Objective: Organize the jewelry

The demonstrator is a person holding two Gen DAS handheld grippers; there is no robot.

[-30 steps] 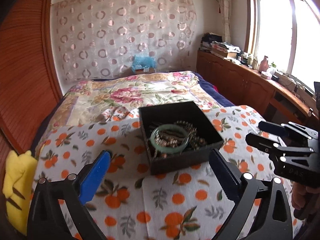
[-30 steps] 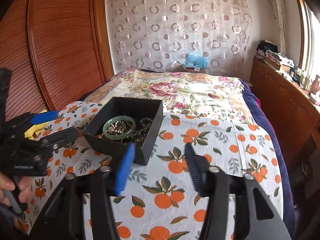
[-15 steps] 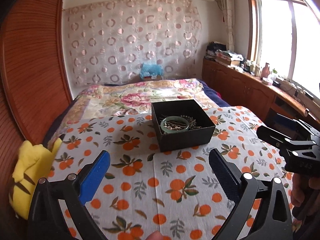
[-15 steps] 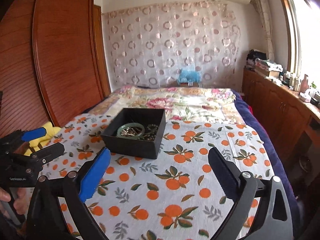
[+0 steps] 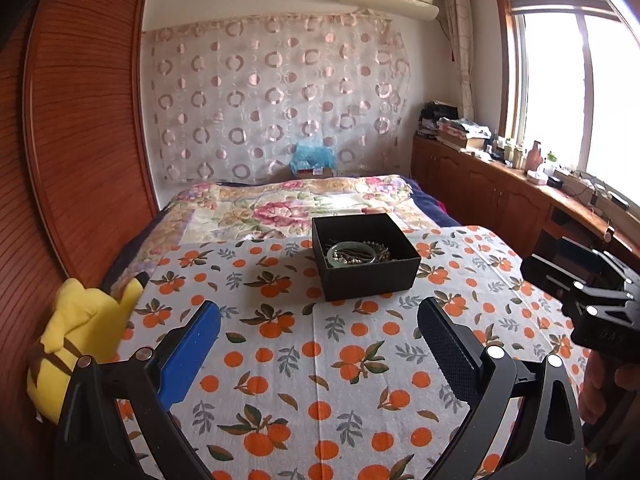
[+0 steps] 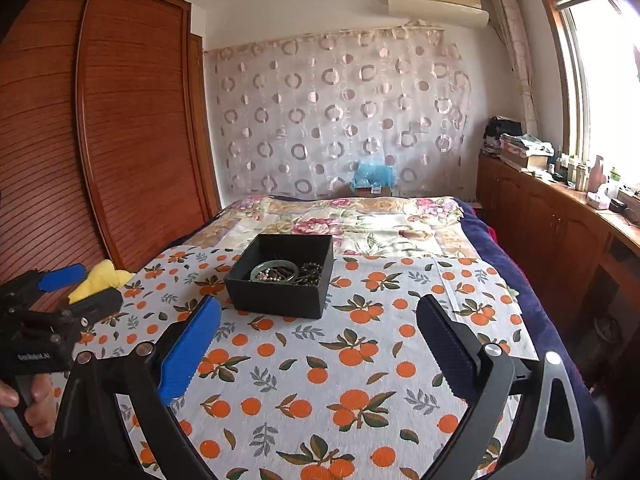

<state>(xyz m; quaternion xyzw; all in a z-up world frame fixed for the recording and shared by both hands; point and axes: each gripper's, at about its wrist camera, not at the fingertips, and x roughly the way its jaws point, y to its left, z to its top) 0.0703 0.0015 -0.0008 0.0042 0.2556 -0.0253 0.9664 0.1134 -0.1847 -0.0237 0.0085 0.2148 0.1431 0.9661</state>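
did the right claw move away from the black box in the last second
Yes. The right claw has backed away from the black box on the orange-print cloth; the box now looks smaller and farther.

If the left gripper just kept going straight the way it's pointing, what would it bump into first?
Probably the orange-print cloth on the bed. The left gripper tilts downward with open, empty fingers, and bare cloth lies between them. The black box of jewelry sits farther ahead, slightly right. Depth is hard to judge through this lens.

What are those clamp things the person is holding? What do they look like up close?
Each is a black plastic frame with silver rivets. The left gripper and the right gripper each have two flat fingers: one with a blue pad, the other with a black ribbed pad. Small white lettering marks the left one's body. No sleeves show.
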